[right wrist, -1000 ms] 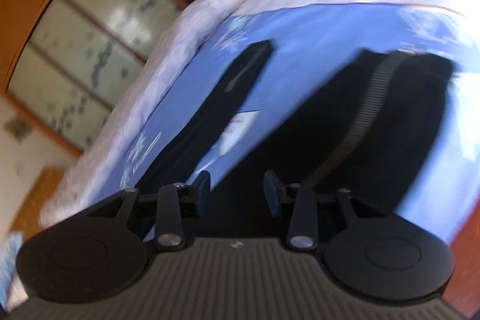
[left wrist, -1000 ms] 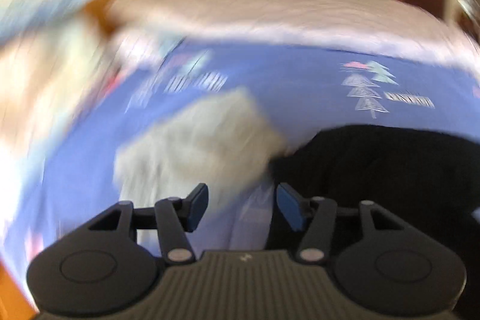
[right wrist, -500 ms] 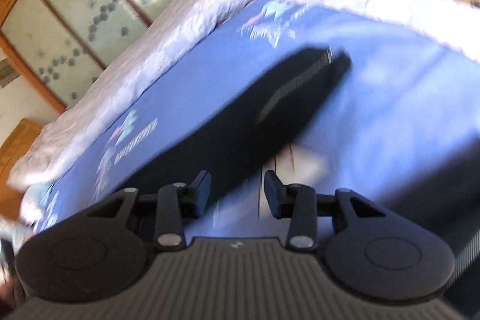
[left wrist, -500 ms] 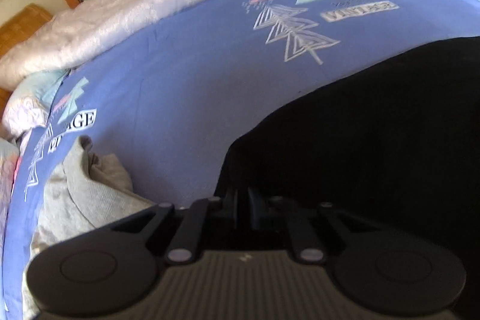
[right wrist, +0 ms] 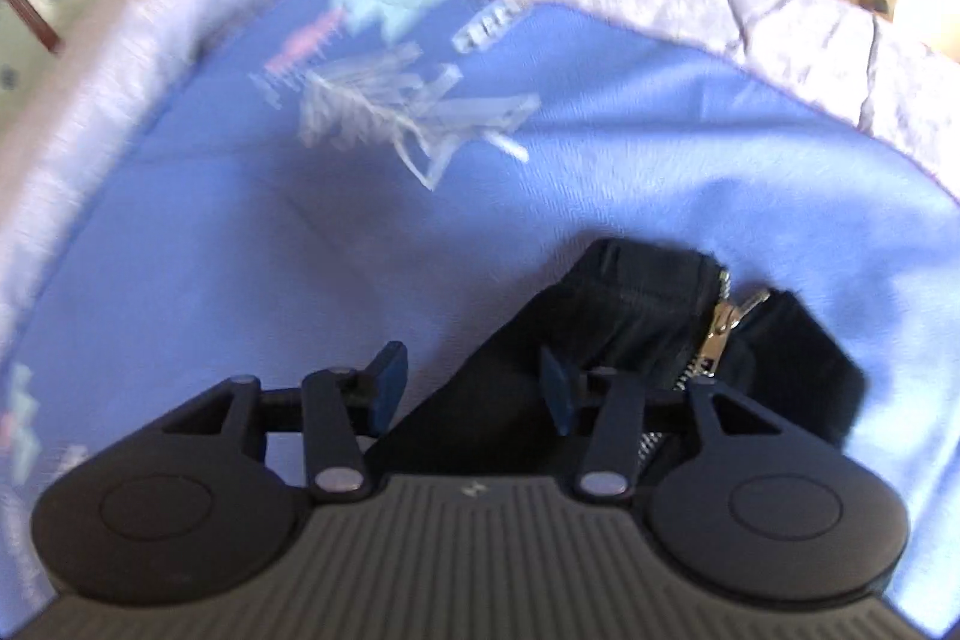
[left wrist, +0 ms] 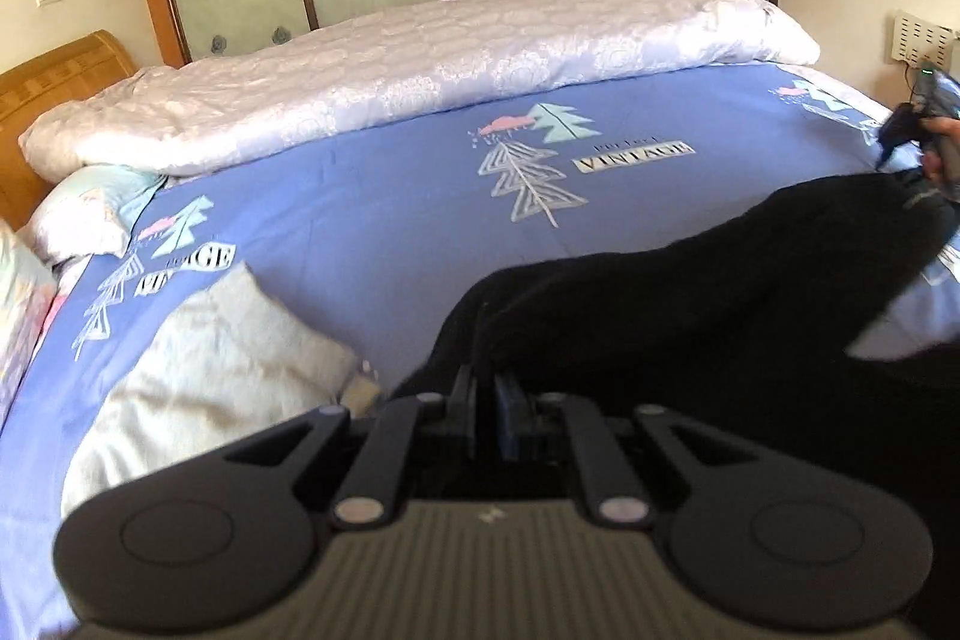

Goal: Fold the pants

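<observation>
Black pants (left wrist: 690, 316) lie across the blue bedsheet (left wrist: 372, 220). My left gripper (left wrist: 486, 403) is shut on an edge of the black cloth, and a fold of it stands up between the fingers. In the right wrist view, my right gripper (right wrist: 472, 388) hovers over the end of a pant leg (right wrist: 636, 304) with a metal zipper (right wrist: 723, 325) at the hem. Its jaws are opening; black cloth lies beneath and between them, and the pads do not press it. In the left wrist view, the right gripper (left wrist: 900, 130) shows at the far right, held by a hand.
A folded grey garment (left wrist: 210, 370) lies on the sheet left of the pants. A white quilt (left wrist: 450, 58) is rolled along the far side of the bed. Pillows (left wrist: 78, 214) sit by the wooden headboard (left wrist: 54, 76). Floral glass wardrobe doors stand behind the bed.
My left gripper went from open to shut on the pants' edge. My right gripper swept along the leg to its zippered hem, and its jaws stand wider.
</observation>
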Demonstrator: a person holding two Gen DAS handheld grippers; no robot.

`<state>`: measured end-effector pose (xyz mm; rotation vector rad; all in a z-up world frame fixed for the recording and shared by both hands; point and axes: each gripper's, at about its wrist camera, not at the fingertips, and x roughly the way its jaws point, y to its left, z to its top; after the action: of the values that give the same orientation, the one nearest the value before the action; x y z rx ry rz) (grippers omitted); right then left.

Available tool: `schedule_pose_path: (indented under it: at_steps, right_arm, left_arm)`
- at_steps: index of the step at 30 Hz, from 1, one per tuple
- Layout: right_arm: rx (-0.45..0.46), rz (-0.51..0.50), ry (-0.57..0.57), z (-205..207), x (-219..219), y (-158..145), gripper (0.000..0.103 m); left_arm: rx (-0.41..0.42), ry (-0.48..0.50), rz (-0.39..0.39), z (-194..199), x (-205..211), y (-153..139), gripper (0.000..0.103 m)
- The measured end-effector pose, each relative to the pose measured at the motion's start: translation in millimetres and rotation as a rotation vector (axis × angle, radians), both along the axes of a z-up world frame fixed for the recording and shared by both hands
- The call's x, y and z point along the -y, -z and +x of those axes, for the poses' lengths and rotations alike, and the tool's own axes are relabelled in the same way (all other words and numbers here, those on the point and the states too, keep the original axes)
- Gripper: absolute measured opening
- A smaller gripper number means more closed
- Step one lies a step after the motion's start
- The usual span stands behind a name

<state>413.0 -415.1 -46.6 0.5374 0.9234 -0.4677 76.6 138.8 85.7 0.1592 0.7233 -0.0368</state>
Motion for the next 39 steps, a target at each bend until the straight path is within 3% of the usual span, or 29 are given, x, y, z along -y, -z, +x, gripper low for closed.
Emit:
schedule_pose_path:
  at_steps: [1, 2, 3, 4, 6, 12, 17, 21, 25, 28, 29, 32, 34, 35, 36, 38, 39]
  right_arm:
    - [-0.01, -0.048, -0.017, 1, -7, 1, 0.051]
    - [-0.028, -0.099, -0.036, 1, -14, 1, 0.042]
    - [-0.047, -0.156, -0.052, 0, -19, 1, 0.031]
    - [-0.046, -0.184, -0.065, -4, -18, 0, 0.01]
    - [0.01, -0.109, -0.038, -22, -2, -7, 0.003]
    - [0.301, 0.043, 0.049, -131, 45, -61, 0.003]
    - [0.427, 0.125, 0.107, -267, 80, -89, 0.004]
    - [0.468, 0.189, 0.168, -389, 97, -83, 0.004]
    - [0.417, 0.224, 0.26, -480, 99, -41, 0.004]
    - [0.336, 0.259, 0.334, -511, 95, 2, 0.004]
    - [0.346, 0.265, 0.338, -514, 95, 9, 0.004]
    - [0.355, 0.227, 0.325, -511, 89, 6, 0.006]
    - [0.34, 0.177, 0.304, -502, 85, -5, 0.011]
    - [0.349, 0.163, 0.309, -503, 85, -10, 0.026]
    - [0.376, 0.149, 0.335, -510, 87, -14, 0.034]
    - [0.422, 0.1, 0.405, -526, 95, -24, 0.037]
    - [0.444, 0.083, 0.403, -531, 96, -30, 0.037]
  left_arm:
    - [-0.004, -0.001, 0.011, -6, 2, 1, 0.007]
    - [-0.008, -0.004, 0.019, -12, 4, 2, 0.007]
    - [-0.013, -0.006, 0.017, -14, 4, 4, 0.007]
    - [-0.016, -0.011, 0.006, -17, 3, 4, 0.007]
    - [-0.009, -0.028, -0.013, -25, 0, -1, 0.007]
    - [0.052, -0.06, -0.075, -51, -12, -25, 0.007]
    - [0.1, -0.04, -0.125, -106, -29, -44, 0.007]
    - [0.08, -0.005, -0.157, -157, -41, -41, 0.007]
    - [-0.028, 0.013, -0.165, -188, -42, -8, 0.007]
    - [-0.1, 0.013, -0.153, -195, -37, 24, 0.007]
    - [-0.119, 0.016, -0.144, -196, -36, 32, 0.008]
    - [-0.166, -0.003, -0.144, -200, -40, 47, 0.014]
    - [-0.176, -0.015, -0.16, -206, -47, 44, 0.017]
    - [-0.168, -0.02, -0.166, -210, -50, 39, 0.017]
    - [-0.153, -0.023, -0.175, -214, -53, 33, 0.019]
    - [-0.099, -0.062, -0.201, -220, -64, 13, 0.031]
    - [-0.065, -0.088, -0.227, -221, -70, 3, 0.032]
